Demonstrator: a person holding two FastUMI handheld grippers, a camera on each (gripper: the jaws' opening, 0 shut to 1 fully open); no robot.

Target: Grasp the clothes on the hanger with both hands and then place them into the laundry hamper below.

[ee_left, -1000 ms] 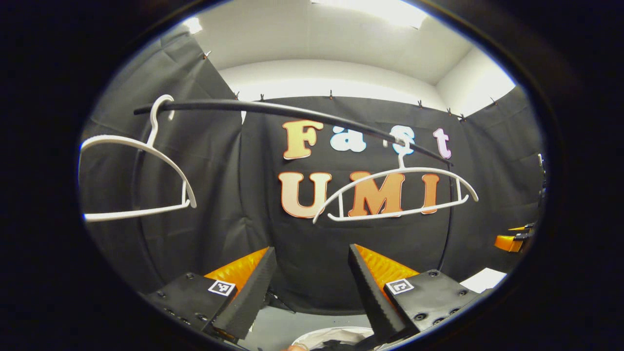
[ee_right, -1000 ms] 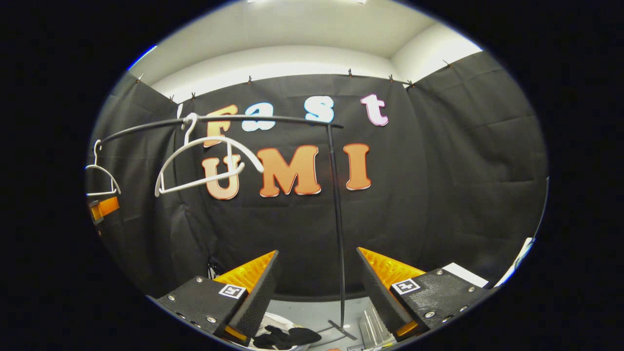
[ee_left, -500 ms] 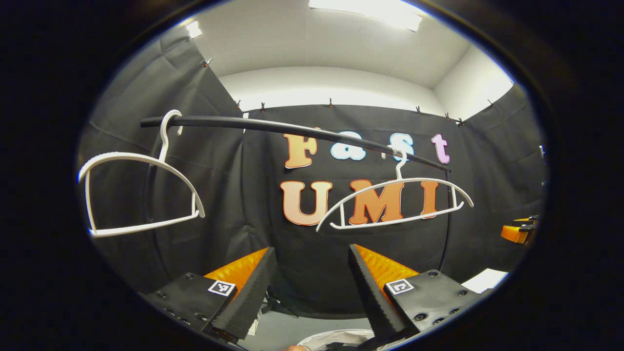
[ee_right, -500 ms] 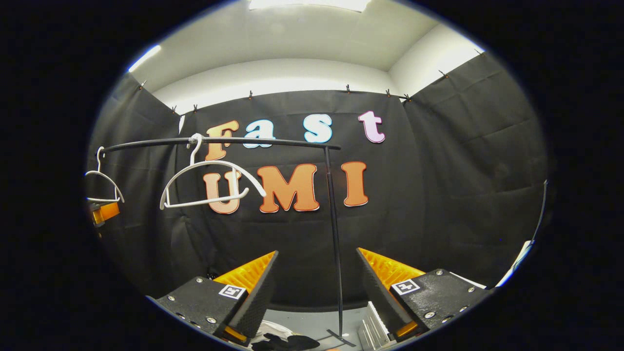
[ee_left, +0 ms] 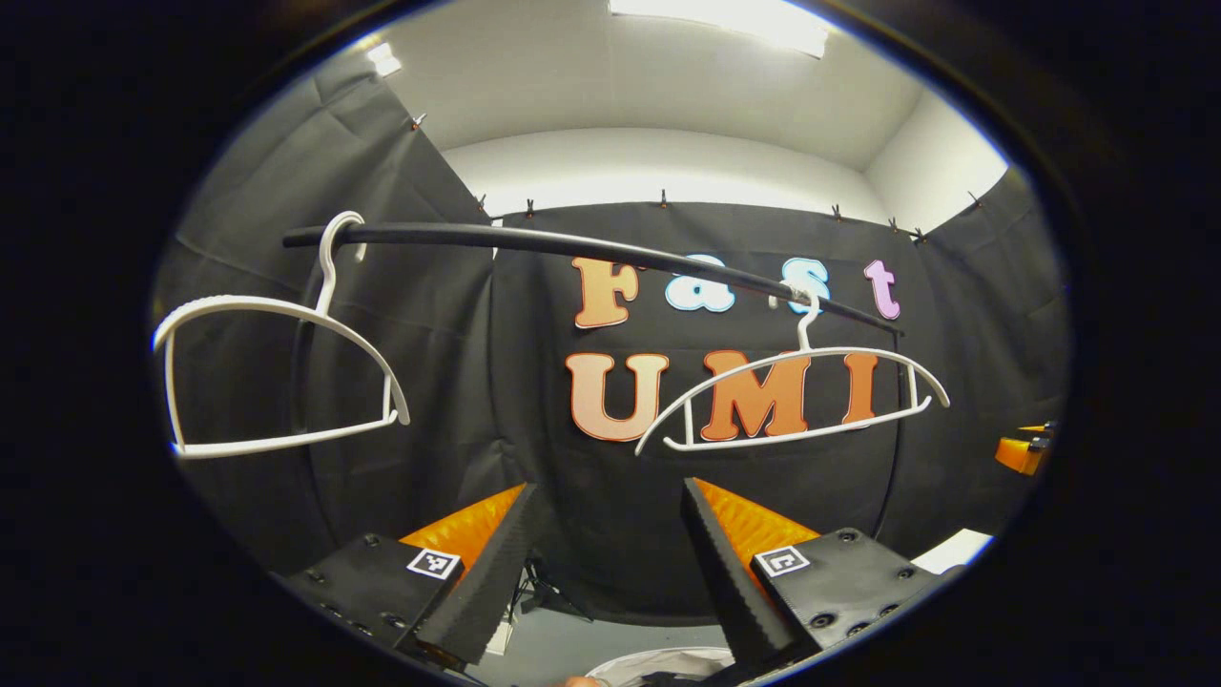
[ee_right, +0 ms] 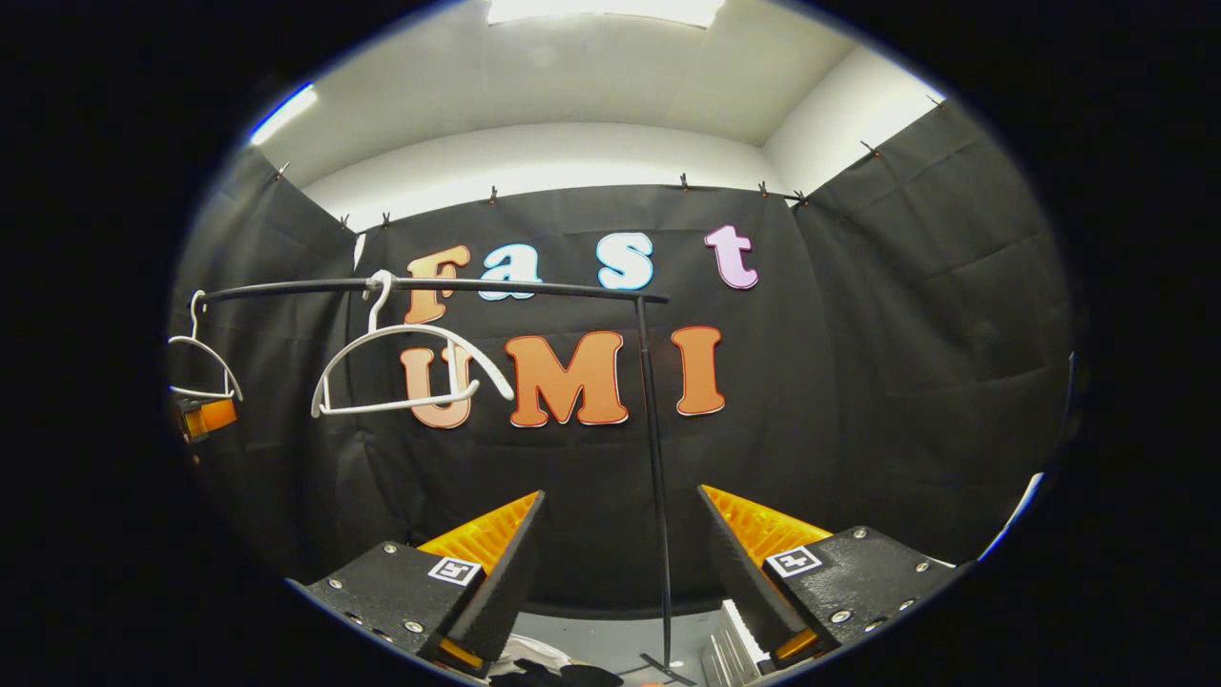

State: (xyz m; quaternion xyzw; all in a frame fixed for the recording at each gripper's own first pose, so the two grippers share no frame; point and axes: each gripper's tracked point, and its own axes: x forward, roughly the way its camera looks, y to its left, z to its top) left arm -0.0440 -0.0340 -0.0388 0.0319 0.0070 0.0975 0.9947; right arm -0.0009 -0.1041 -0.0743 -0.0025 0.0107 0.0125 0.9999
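Booth closed in by black cloth walls (ee_left: 429,382) under a white ceiling (ee_left: 649,86), with a bright light panel (ee_left: 725,14) at the top edge of the left gripper view. Across the upper middle of that view, a black rail (ee_left: 572,246), carrying two bare white hangers: one large at the left (ee_left: 286,441), one smaller at the right of centre (ee_left: 801,434). At the bottom centre, a strip of grey floor (ee_left: 591,639), and below it a pale rounded rim (ee_left: 630,658) with dark clothes (ee_left: 668,677) just inside, partly cut off by the edge. Left gripper (ee_left: 608,487) at the bottom, fingers spread wide, pinching nothing.

In the right gripper view, same rail (ee_right: 496,284) at the upper left, standing on a thin upright pole (ee_right: 653,458) that reaches the floor. Clothes as a dark heap (ee_right: 563,676) at the bottom edge. Right gripper (ee_right: 621,491) also spread apart and empty.
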